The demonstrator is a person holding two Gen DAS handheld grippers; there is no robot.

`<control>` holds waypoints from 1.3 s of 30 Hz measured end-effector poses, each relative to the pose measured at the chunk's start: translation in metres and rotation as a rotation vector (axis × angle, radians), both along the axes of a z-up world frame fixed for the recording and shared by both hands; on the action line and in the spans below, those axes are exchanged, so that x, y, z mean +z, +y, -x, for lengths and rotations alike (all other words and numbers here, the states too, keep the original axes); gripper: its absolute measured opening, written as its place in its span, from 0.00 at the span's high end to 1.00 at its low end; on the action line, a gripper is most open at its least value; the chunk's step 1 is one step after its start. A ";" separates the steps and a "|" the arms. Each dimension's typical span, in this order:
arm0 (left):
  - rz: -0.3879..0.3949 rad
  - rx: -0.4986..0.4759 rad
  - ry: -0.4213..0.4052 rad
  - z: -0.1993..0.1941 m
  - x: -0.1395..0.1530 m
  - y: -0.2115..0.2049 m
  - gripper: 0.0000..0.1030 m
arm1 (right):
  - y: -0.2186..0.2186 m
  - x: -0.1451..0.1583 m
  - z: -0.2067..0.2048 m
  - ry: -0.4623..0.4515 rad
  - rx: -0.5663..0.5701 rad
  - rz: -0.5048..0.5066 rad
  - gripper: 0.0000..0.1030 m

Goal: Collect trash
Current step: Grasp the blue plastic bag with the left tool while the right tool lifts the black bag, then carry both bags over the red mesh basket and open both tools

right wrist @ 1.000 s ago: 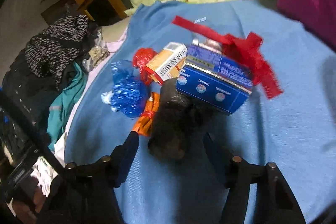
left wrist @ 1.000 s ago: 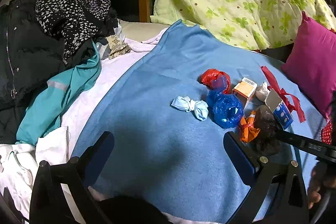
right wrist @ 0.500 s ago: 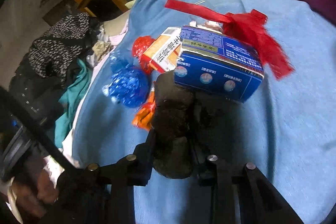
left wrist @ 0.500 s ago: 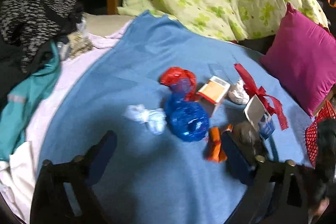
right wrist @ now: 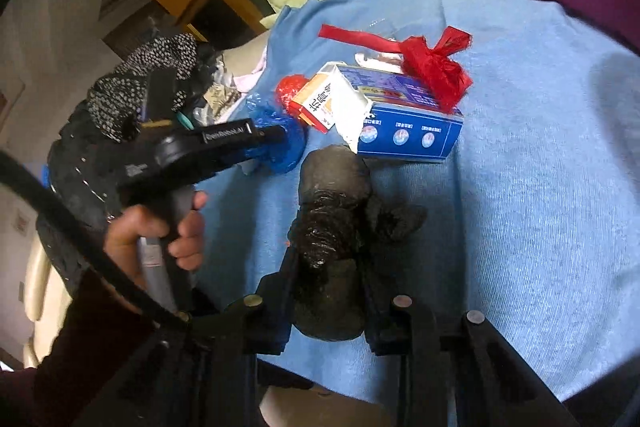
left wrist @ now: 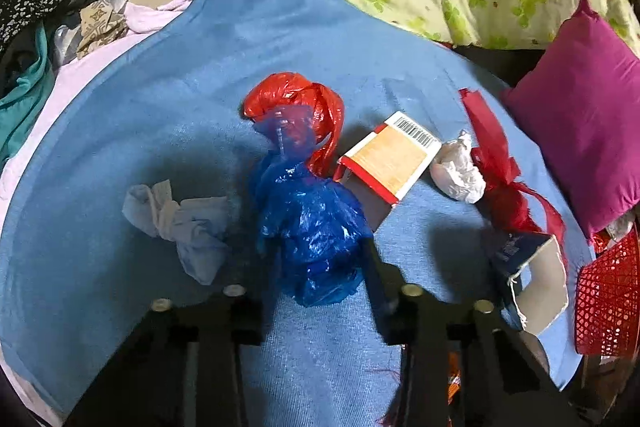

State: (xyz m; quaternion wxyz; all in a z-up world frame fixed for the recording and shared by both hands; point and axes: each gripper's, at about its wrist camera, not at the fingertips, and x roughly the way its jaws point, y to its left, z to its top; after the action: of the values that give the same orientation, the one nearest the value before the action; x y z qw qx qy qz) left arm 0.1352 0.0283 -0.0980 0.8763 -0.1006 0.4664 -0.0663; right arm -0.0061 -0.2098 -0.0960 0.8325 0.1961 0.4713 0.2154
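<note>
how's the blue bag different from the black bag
The blue bag is shiny, translucent blue; the black bag is dull and dark. The blue bag sits between the left gripper's jaws, the black bag between the right gripper's. Both are knotted plastic bundles on the blue blanket.

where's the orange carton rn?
Left wrist view, right of centre on the blue blanket: the orange carton lies between the red plastic bag and a white crumpled wad.

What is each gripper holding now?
Left gripper: shut on the blue bag.
Right gripper: shut on the black bag.
</note>
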 end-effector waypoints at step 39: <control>0.129 -0.767 -0.506 0.172 0.198 -0.226 0.82 | -0.212 0.176 0.162 -0.573 -0.559 -0.005 0.72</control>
State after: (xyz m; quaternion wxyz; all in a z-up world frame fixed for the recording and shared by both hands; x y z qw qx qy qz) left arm -0.0368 -0.1978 0.1002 0.8666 0.0441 0.2365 -0.4371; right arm -0.1682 -0.4216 0.0796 0.9562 0.2510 0.1482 0.0279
